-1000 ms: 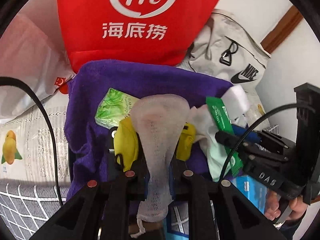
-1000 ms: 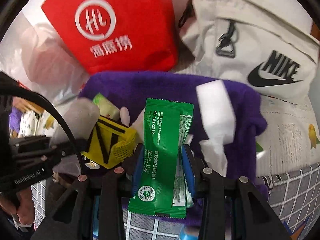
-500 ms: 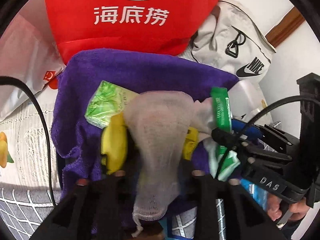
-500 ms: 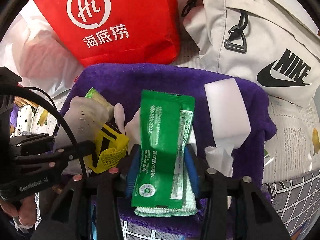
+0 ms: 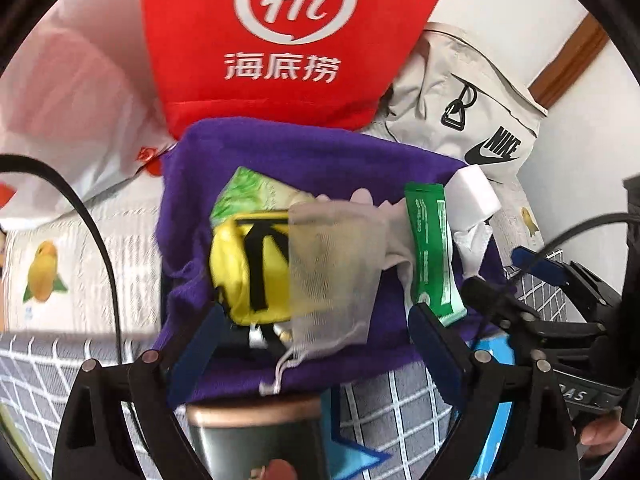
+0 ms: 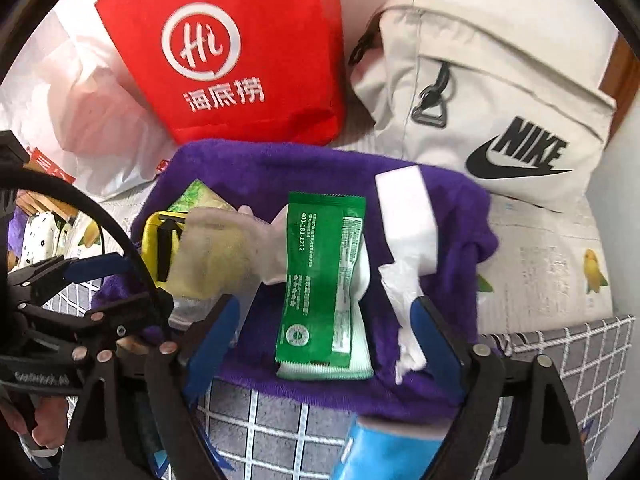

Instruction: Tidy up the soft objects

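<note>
Soft items lie gathered on a purple fleece towel (image 6: 448, 216) spread over a grey grid-patterned cover (image 6: 256, 412), which looks like the collecting spot for the sort. Nearest the right gripper (image 6: 324, 332) is a green foil sachet (image 6: 322, 280) resting on a pale green folded cloth (image 6: 362, 354). Its long axis runs from the gripper away toward the red non-woven bag with a white "Hi" logo (image 6: 248, 52), the crimped end toward the camera. The right jaws stand wide apart on either side of it, touching nothing, so it appears to have been set down there.

The left gripper (image 5: 314, 332) is likewise spread and empty. Just ahead of it lies a translucent white mesh drawstring pouch (image 5: 332, 268) draped partly over a yellow mesh pouch with black straps (image 5: 252, 264); the mesh pouch's drawstring end trails toward the gripper, its long axis pointing roughly away from it.

Behind these sits a green-printed tissue packet (image 5: 248, 192), and to the right a white rectangular sponge block (image 6: 404, 216) with crumpled white tissue (image 6: 400, 292) just below it. A beige Nike bag (image 6: 500, 92) sits beyond the towel. Grouping on one cloth seems meant to keep the limp pieces together
</note>
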Demonstrator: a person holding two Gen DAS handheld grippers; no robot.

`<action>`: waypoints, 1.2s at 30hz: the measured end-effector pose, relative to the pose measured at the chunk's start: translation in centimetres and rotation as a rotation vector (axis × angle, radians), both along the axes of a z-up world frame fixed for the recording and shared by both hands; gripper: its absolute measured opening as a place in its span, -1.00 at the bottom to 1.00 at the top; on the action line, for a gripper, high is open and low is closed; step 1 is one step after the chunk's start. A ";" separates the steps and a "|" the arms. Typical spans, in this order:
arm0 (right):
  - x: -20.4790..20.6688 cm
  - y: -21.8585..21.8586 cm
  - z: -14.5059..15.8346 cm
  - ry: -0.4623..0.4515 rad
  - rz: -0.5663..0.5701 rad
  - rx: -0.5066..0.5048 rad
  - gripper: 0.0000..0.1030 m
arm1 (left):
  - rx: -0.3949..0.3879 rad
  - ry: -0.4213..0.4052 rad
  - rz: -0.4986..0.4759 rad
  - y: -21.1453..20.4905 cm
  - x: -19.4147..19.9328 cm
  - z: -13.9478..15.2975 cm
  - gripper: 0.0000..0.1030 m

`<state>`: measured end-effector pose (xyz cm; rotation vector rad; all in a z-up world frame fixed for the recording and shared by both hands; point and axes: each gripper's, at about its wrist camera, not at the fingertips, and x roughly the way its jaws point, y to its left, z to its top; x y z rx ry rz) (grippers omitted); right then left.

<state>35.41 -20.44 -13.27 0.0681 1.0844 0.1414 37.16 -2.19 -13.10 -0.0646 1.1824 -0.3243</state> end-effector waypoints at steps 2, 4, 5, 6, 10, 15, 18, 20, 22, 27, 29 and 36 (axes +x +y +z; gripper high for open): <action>-1.0 -0.2 0.8 -0.012 -0.006 0.009 0.73 | -0.004 0.010 0.017 0.6 -0.8 0.4 0.81; -1.9 -0.1 1.5 -0.019 -0.005 0.018 0.74 | 0.004 0.013 0.029 1.1 -1.9 0.9 0.81; -2.4 -0.1 1.8 -0.025 -0.008 0.017 0.74 | 0.008 0.009 0.032 1.3 -2.6 1.2 0.81; -3.1 -0.2 2.3 -0.033 -0.012 0.016 0.74 | 0.012 0.002 0.033 1.5 -3.2 1.4 0.81; -6.4 0.0 4.0 -0.075 -0.015 0.014 0.79 | 0.056 -0.050 0.059 2.4 -7.4 2.9 0.81; -11.8 0.5 5.7 -0.129 -0.003 -0.013 0.84 | 0.078 -0.115 0.029 2.1 -12.6 4.9 0.82; -15.2 1.0 6.5 -0.145 0.017 -0.012 0.84 | 0.081 -0.151 0.040 1.9 -15.9 5.9 0.92; -17.6 1.1 7.0 -0.158 0.013 -0.024 0.88 | 0.087 -0.177 0.052 1.8 -18.0 6.5 0.93; -19.9 1.1 7.3 -0.168 0.010 -0.035 0.99 | 0.091 -0.194 0.066 1.9 -20.2 7.1 0.95; -25.1 0.0 8.6 -0.196 -0.021 -0.020 0.99 | 0.088 -0.229 0.057 1.4 -25.0 8.1 0.97; -26.6 -0.6 9.0 -0.204 -0.052 -0.011 0.99 | 0.101 -0.250 0.058 1.0 -26.9 8.6 0.98; -31.6 -2.1 10.0 -0.230 -0.109 -0.012 0.99 | 0.160 -0.342 0.079 -0.3 -31.9 9.8 0.98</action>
